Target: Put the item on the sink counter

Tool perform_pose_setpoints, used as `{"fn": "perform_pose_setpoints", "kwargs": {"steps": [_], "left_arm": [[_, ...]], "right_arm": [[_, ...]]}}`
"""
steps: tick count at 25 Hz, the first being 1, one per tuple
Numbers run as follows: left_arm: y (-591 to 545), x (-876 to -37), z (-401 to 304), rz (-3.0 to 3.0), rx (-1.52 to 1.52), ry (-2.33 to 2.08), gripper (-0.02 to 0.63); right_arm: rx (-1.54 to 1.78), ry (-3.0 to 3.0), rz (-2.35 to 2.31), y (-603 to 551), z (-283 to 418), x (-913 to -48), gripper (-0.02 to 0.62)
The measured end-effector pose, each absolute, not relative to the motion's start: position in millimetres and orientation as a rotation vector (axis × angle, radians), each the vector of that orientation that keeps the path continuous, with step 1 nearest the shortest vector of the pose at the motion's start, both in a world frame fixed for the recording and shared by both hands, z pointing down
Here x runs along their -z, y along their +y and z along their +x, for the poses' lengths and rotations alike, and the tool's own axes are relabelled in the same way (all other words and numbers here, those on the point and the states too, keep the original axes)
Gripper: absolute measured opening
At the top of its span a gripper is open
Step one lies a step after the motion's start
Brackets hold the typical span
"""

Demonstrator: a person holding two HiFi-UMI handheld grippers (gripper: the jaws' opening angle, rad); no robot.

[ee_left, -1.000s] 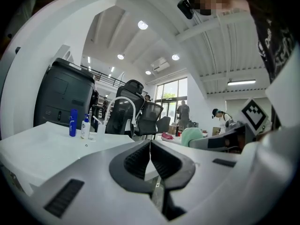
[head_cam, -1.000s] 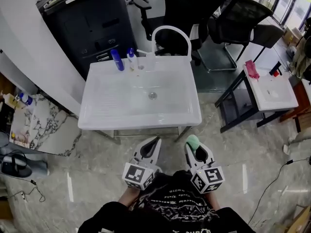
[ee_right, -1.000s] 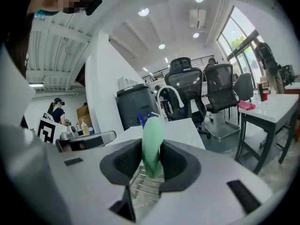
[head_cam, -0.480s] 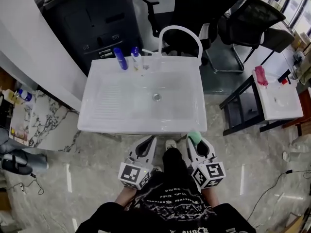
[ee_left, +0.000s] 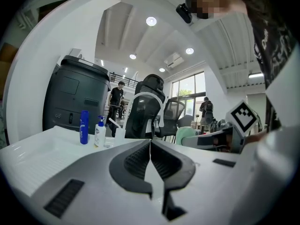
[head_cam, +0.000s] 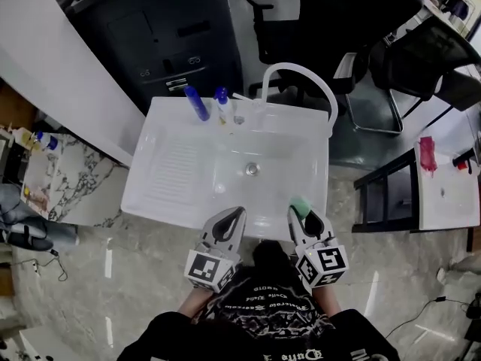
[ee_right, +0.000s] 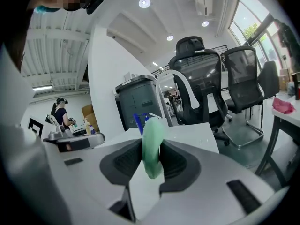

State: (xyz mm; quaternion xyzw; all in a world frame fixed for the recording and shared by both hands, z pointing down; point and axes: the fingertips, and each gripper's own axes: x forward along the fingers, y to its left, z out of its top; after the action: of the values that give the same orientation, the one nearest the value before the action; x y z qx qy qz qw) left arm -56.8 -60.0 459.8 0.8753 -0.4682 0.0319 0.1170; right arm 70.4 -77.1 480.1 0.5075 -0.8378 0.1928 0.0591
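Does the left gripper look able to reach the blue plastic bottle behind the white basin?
Probably yes: the left gripper is empty, and only the open white basin lies before the blue bottle.

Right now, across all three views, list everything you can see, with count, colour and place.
sink: one, white, centre, just ahead of the grippers
faucet: one, white arch, sink's back rim
blue bottle: one, blue, back rim, left
pump bottle: one, white with blue top, beside the blue bottle
cabinet: one, black, behind the sink
office chairs: at least two, black, back right
side table: one, white top, far right
pink thing: one, pink, on the side table
green item: one, pale green, over the sink's front rim
left gripper: jaws together, empty
right gripper: closed on the green item
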Motion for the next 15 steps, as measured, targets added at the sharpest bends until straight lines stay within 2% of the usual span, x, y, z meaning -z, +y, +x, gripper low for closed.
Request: {"fn": "perform_pose_setpoints", "kwargs": {"steps": [15], "left_arm": [[-157, -461, -28, 2.469, -0.08, -1.507, 0.008]], "right_arm": [[-0.433, -2.611, 1.34, -202, 69, -471, 0.11]]}}
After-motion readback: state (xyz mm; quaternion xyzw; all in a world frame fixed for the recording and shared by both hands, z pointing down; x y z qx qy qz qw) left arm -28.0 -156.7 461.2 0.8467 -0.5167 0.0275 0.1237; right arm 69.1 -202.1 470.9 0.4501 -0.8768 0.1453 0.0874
